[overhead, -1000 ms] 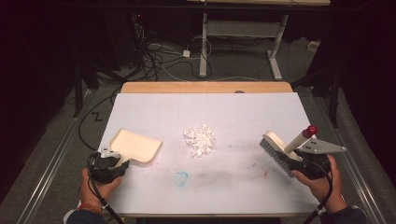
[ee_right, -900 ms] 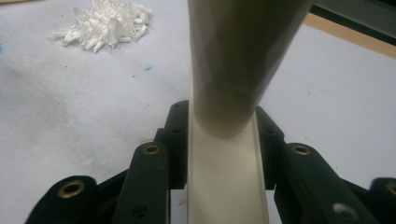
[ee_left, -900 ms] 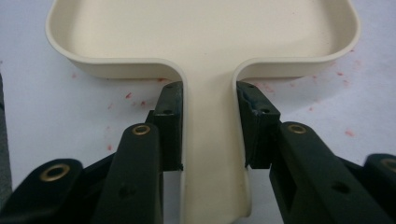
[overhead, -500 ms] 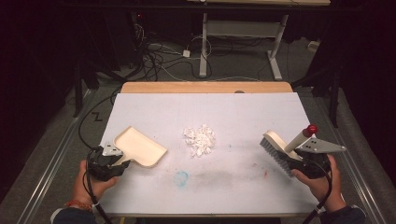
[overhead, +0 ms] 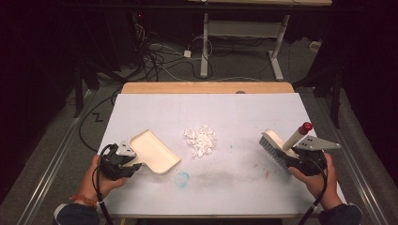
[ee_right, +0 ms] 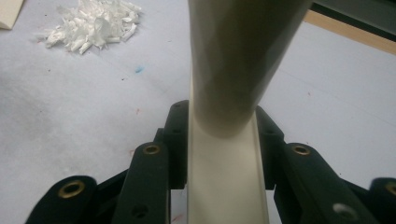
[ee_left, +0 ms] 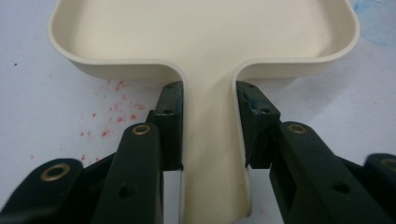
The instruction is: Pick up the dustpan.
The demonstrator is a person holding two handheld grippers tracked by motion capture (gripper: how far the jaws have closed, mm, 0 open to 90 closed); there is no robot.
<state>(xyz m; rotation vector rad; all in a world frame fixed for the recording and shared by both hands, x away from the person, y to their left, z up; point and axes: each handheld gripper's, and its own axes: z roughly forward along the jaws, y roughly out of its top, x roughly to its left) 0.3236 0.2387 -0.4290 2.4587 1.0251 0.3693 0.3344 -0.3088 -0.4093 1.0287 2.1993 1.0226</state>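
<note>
Clamping the cream dustpan (overhead: 154,151) by its handle, left gripper (overhead: 123,161) sets its open edge toward the white scrap pile (overhead: 201,139) mid-table, near but apart. Right gripper (overhead: 300,158) grips the brush (overhead: 278,145) handle, bristles facing the pile, ready to sweep.

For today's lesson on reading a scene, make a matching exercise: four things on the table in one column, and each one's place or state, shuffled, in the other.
Things:
1. dustpan
2. brush
3. heap of white paper scraps
4. blue ring mark

Places or states:
A. loose in the middle of the table
B. handle clamped in the right hand-held gripper
C. handle clamped in the left hand-held gripper
D. stain on the white table cover, just right of the dustpan's near corner

Pairs: 1-C, 2-B, 3-A, 4-D
</note>
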